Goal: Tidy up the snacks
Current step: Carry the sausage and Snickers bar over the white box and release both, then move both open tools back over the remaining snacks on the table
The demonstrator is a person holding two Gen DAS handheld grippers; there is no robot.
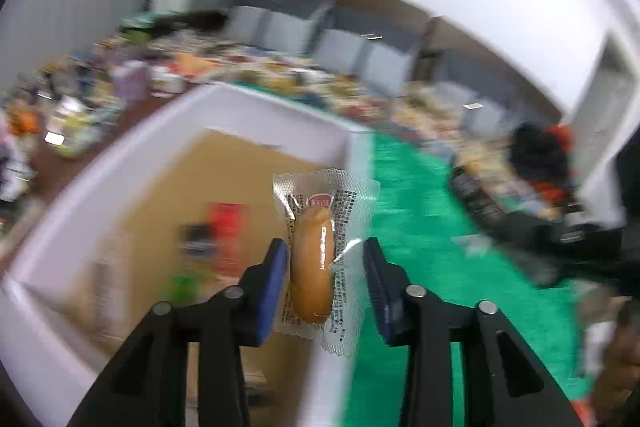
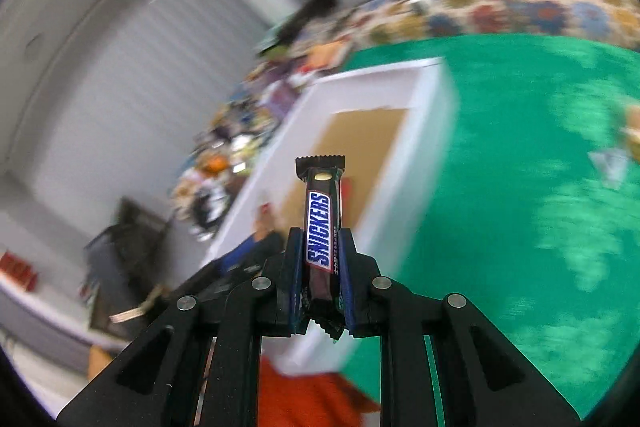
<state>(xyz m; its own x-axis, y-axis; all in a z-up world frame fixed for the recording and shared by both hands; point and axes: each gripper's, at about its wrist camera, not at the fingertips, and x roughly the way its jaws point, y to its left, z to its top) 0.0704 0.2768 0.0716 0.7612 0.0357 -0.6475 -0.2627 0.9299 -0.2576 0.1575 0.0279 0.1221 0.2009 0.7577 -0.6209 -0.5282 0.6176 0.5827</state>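
My left gripper point(image 1: 325, 247) is open over the right rim of a white box point(image 1: 280, 111) with a brown cardboard floor. A small sausage in a clear wrapper point(image 1: 312, 263) lies between its blue pads point(image 1: 276, 279), touching neither clearly. Blurred snacks, one red point(image 1: 225, 223), lie inside the box. My right gripper point(image 2: 320, 239) is shut on a Snickers bar point(image 2: 320, 227), which points forward toward the same white box point(image 2: 424, 99). A red snack point(image 2: 265, 209) lies in the box in the right wrist view.
The box stands on a green cloth point(image 1: 424, 211), also in the right wrist view point(image 2: 520, 147). Many blurred snacks point(image 1: 280, 75) lie on a table behind. A wrapped snack point(image 2: 612, 163) lies on the cloth at right. The other hand and gripper point(image 1: 560, 219) are at right.
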